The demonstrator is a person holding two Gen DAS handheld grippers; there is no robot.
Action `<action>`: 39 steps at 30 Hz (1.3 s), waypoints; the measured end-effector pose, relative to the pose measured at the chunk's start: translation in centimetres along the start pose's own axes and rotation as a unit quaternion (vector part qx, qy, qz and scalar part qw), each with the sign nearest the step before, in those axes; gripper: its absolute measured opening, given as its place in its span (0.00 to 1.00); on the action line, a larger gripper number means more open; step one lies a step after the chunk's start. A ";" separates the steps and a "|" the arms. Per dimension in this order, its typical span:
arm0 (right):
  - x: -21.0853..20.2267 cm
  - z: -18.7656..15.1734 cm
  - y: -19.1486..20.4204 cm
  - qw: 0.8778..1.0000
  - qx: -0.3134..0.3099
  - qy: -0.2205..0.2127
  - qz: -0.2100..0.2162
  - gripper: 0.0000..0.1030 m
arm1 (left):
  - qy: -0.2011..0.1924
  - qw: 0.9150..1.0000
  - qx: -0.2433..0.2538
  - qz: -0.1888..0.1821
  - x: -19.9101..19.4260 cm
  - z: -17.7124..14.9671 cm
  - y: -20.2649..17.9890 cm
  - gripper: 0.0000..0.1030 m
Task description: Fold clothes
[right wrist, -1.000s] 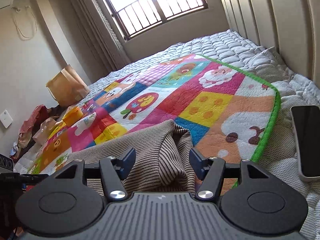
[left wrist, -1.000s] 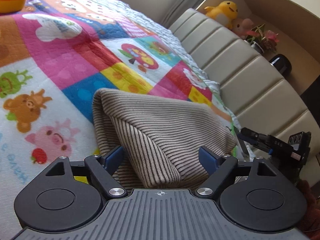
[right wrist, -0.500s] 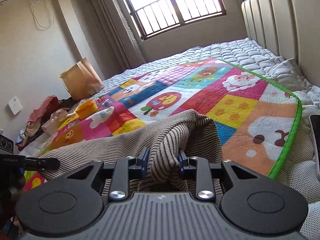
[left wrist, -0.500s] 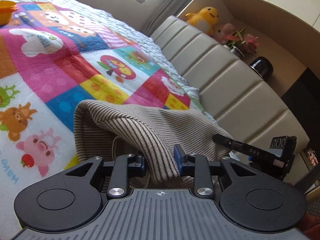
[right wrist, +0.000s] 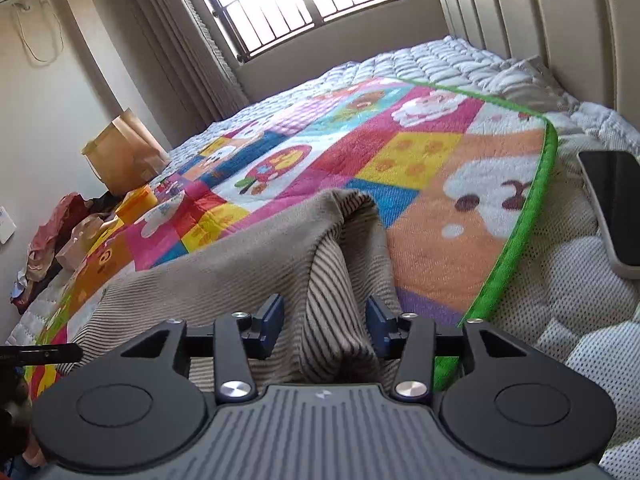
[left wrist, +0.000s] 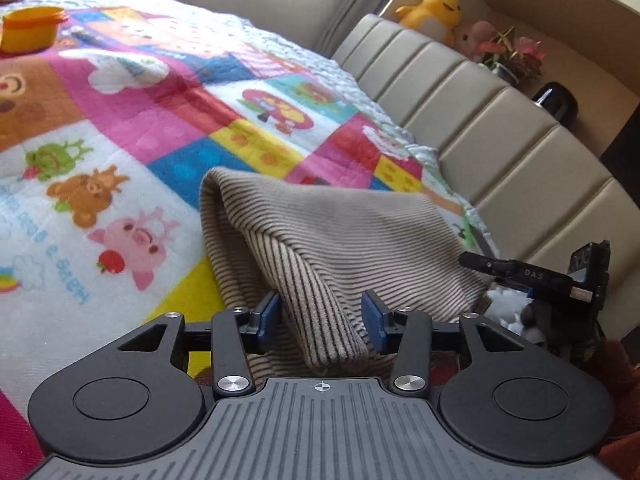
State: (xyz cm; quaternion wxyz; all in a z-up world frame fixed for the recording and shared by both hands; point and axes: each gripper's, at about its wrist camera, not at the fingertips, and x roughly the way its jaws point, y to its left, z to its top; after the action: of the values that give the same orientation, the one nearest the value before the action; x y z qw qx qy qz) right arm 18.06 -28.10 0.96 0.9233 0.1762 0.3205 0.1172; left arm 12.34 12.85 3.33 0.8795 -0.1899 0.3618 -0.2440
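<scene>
The striped beige garment [left wrist: 332, 240] is lying folded on the cartoon patchwork quilt [left wrist: 132, 128] covering the bed. I am holding my left gripper [left wrist: 320, 318] with fingers spread around its bunched corner, not pinching. My right gripper [right wrist: 325, 322] is likewise spread, straddling a raised fold. A phone [right wrist: 616, 204] is lying beside the quilt's green edge.

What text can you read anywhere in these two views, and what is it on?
"DAS": white letters on the black finger of the right gripper, seen in the left wrist view.
Blue lettering on the quilt near the pig: upside down and distorted, not reliably readable.
Right wrist view: no readable text; the phone screen is dark.
</scene>
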 end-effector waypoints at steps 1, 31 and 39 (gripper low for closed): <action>-0.1 0.5 0.0 1.000 -0.003 -0.007 -0.003 0.52 | -0.002 1.000 0.002 -0.011 -0.4 0.1 -0.5 0.66; 4.0 1.0 1.5 0.991 -0.093 0.078 -0.051 0.56 | 0.046 0.988 0.111 0.095 10.2 4.7 -0.8 0.81; -1.1 -2.9 7.0 0.986 -0.152 0.072 -0.014 0.56 | 0.013 0.980 0.133 0.147 9.9 6.9 0.7 0.88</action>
State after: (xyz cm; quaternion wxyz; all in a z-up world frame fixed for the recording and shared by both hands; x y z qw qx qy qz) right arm 14.60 -21.37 2.26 0.9155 0.0201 0.3668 0.1640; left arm 23.66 8.85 2.16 0.9182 -0.0130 0.3619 -0.1607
